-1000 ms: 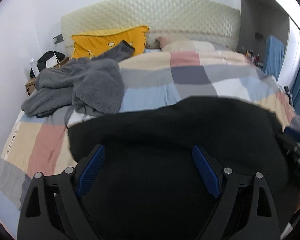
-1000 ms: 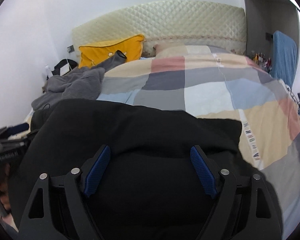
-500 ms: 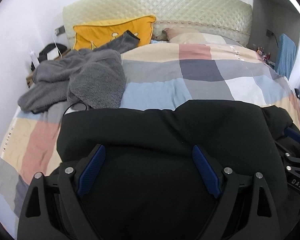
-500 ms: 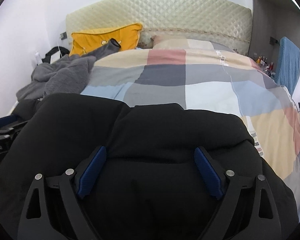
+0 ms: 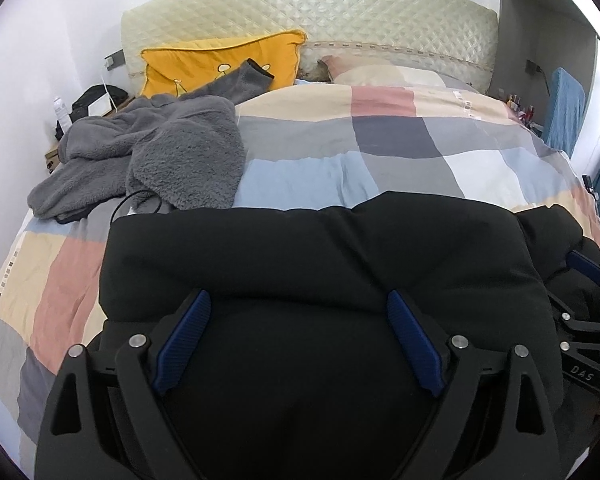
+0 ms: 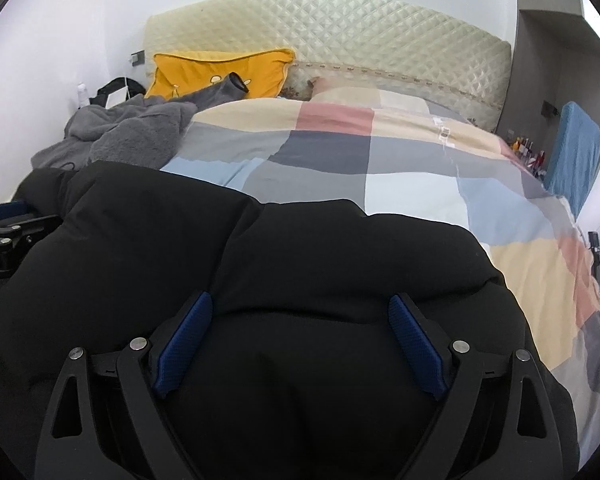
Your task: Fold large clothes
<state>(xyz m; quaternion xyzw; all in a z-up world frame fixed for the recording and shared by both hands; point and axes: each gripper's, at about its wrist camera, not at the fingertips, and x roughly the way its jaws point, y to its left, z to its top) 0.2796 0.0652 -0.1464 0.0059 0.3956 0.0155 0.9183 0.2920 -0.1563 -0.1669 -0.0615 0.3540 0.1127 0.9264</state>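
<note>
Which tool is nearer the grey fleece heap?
Left. The left tool sits on the black coat just short of the grey fleece heap; the right tool is farther along the coat, away from it.

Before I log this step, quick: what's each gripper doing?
Left gripper: open, black jacket bulging between its fingers.
Right gripper: open, same jacket.

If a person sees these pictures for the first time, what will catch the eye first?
First, the bulky black coat that fills the near part of both views, on the checked quilt. Next, the yellow pillow at the headboard, far left. In front of it lies a crumpled grey fleece garment.
</note>
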